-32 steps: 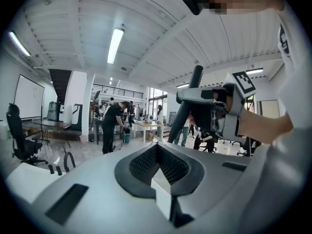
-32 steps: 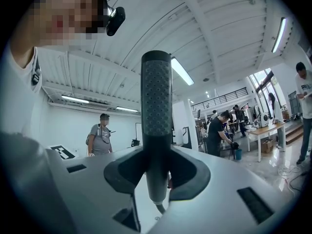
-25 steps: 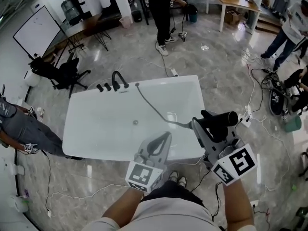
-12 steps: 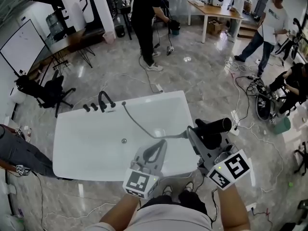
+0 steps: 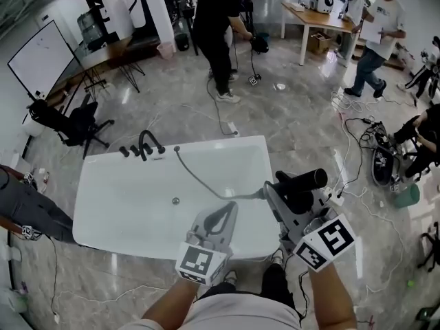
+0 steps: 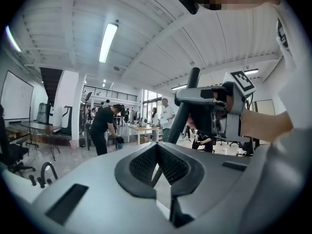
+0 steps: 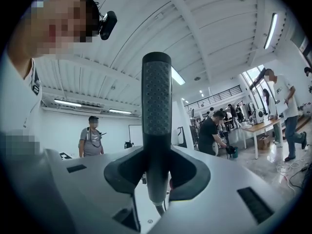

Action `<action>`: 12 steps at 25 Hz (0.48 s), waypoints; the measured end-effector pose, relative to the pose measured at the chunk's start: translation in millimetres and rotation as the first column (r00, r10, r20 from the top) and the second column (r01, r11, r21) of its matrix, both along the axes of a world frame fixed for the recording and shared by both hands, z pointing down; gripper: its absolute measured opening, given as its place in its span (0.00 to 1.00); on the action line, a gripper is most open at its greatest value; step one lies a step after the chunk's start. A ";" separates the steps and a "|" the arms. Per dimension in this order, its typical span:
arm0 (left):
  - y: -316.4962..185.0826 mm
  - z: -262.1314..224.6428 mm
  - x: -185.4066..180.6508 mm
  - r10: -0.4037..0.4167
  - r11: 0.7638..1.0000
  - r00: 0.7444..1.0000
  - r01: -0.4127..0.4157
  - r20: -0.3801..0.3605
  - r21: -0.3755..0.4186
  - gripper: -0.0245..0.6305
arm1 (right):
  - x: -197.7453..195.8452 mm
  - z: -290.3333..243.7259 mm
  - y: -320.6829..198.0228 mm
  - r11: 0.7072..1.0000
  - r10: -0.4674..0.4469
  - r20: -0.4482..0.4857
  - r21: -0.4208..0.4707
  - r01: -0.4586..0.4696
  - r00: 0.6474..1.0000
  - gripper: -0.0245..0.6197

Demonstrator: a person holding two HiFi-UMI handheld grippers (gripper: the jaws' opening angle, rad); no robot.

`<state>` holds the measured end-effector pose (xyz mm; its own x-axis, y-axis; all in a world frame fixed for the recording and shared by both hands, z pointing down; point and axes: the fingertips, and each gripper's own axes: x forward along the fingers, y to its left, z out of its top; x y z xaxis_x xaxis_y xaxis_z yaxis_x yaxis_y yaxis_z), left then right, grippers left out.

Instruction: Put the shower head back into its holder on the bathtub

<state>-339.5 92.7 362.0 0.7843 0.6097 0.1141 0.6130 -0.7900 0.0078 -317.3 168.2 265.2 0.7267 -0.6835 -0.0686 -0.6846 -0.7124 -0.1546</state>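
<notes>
Shower head [image 5: 306,181]: dark, clamped crosswise in the right gripper [image 5: 282,191], whose jaws are closed on its handle. It is held at the bathtub's [image 5: 103,184] 4 o'clock corner. In the head view its long axis runs roughly 9 to 3 o'clock, with the free end towards 3. In the right gripper view the shower head [image 7: 156,106] is seen upright, textured end at 12 o'clock and hose end at 6. Hose [image 5: 206,174]: trailed across the tub from the handle towards 10 o'clock. Tap fittings [image 5: 144,145]: set on the tub rim at 11 o'clock. Left gripper [image 5: 232,208]: held at the tub's 6 o'clock rim, jaws brought together on nothing, as is confirmed in the left gripper view [image 6: 155,160].
</notes>
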 end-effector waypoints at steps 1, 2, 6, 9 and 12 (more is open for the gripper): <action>6.1 0.4 4.9 -0.018 1.000 1.000 0.018 0.003 0.002 0.04 | 7.0 0.2 5.5 1.000 -0.018 0.003 0.001 0.018 1.000 0.24; 13.3 1.1 9.8 -0.036 0.999 0.999 0.036 0.006 0.003 0.04 | 14.1 0.5 12.1 0.999 -0.036 0.006 0.003 0.036 0.999 0.24; 43.2 4.8 29.1 -0.111 0.994 0.994 0.111 0.014 0.012 0.04 | 41.0 1.8 39.7 0.994 -0.109 0.010 0.012 0.108 0.994 0.24; 56.5 2.7 35.0 -0.159 0.987 0.987 0.159 0.012 0.020 0.04 | 50.5 -2.2 49.5 0.987 -0.161 0.010 0.018 0.161 0.987 0.24; 64.0 -0.3 34.2 -0.193 0.981 0.981 0.193 0.013 0.025 0.04 | 55.4 -8.2 55.1 0.980 -0.200 0.003 0.016 0.200 0.980 0.24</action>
